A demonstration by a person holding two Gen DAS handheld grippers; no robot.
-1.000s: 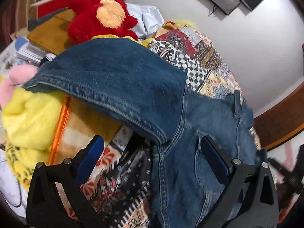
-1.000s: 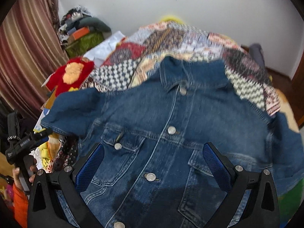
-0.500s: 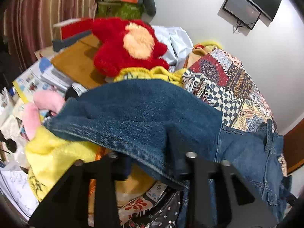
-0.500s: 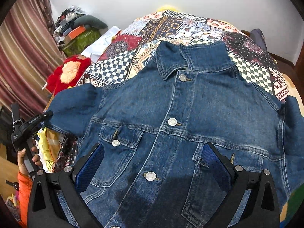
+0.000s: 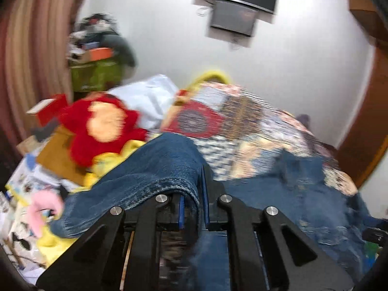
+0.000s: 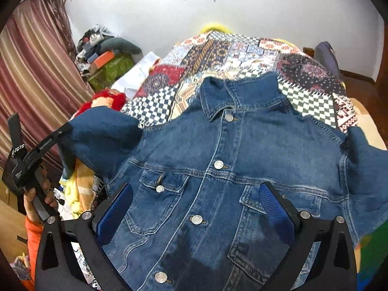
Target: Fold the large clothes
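Note:
A blue denim jacket [image 6: 230, 160] lies buttoned and front up on the bed, collar at the far end. My left gripper [image 5: 194, 194] is shut on the cuff of its left sleeve [image 5: 165, 165], and the denim drapes over the left finger. In the right wrist view the same left gripper [image 6: 65, 131] holds that sleeve [image 6: 104, 133] lifted off the bed's left side, with a person's hand [image 6: 36, 194] on its handle. My right gripper [image 6: 195, 194] hovers open over the jacket's lower front, nothing between its blue pads [image 6: 271, 206].
A patchwork quilt [image 6: 242, 53] covers the bed. A red plush toy [image 5: 101, 126], yellow blanket [image 5: 106, 167], papers and a green box [image 6: 109, 68] with piled items crowd the left side by a striped curtain [image 6: 31, 72]. A screen [image 5: 235, 7] hangs on the white wall.
My left gripper went from wide open to shut on the sleeve cuff and rose, lifting the sleeve. The right gripper shifted slightly over the jacket and stayed open.

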